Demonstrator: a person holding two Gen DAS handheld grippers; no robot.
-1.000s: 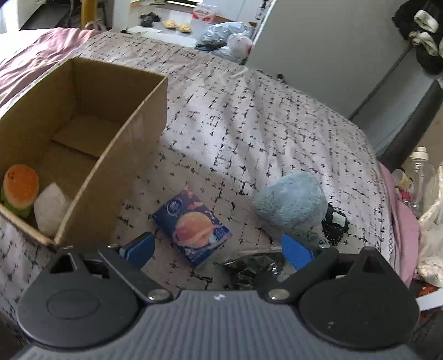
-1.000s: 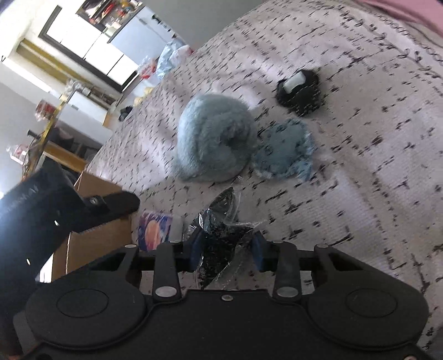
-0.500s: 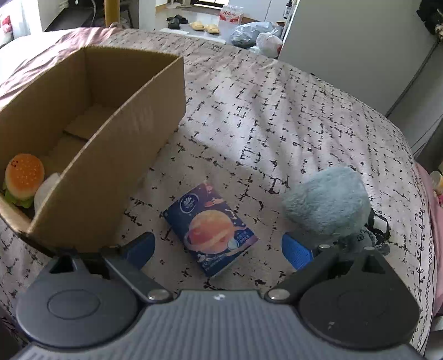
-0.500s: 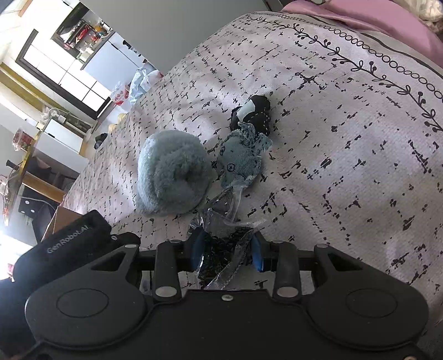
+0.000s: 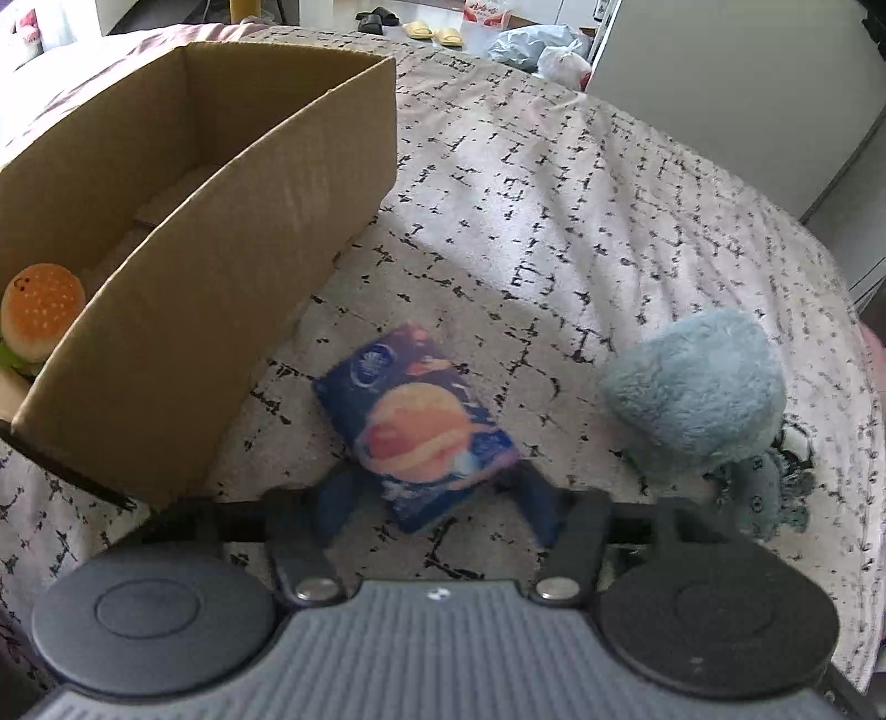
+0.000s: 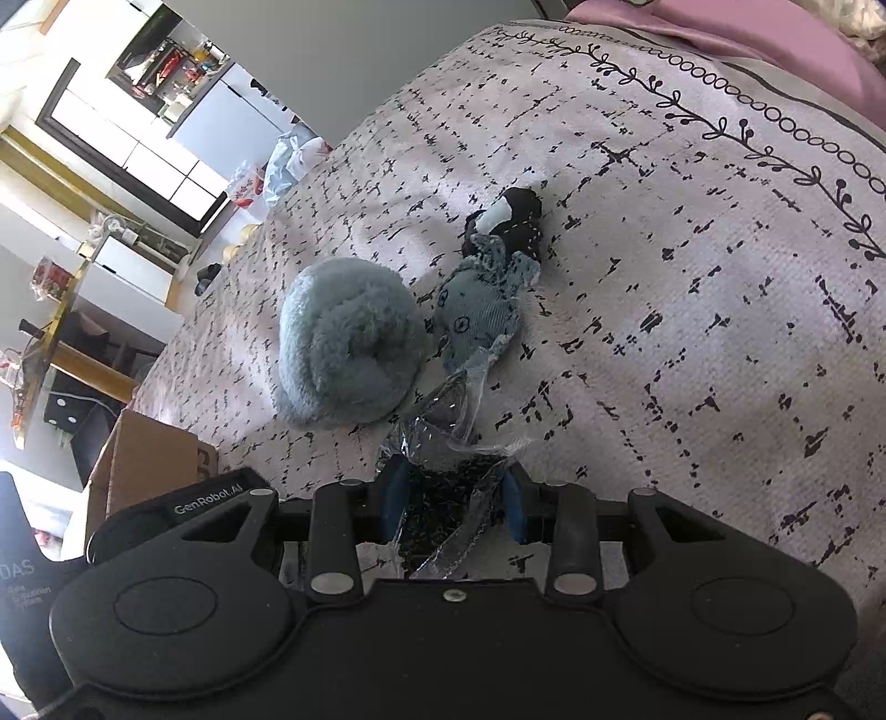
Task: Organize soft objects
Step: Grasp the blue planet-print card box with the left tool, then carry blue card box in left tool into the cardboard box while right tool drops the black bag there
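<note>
A dark blue tissue pack printed with an orange planet lies on the patterned bedspread, just right of an open cardboard box. My left gripper straddles the pack's near end. Its jaws are closing, and both blurred pads touch the pack's sides. A burger plush sits inside the box. My right gripper is shut on a clear plastic bag with dark contents. A fluffy blue plush rests beyond the bag, and a small blue-grey doll beside it.
A black-and-white soft item lies behind the doll. The fluffy blue plush sits right of the tissue pack. A pink blanket edges the bed at the far side. Slippers and plastic bags are on the floor past the bed.
My left gripper has come down over the tissue pack and its jaws have narrowed from wide apart to its sides. My right gripper keeps its hold on the bag.
</note>
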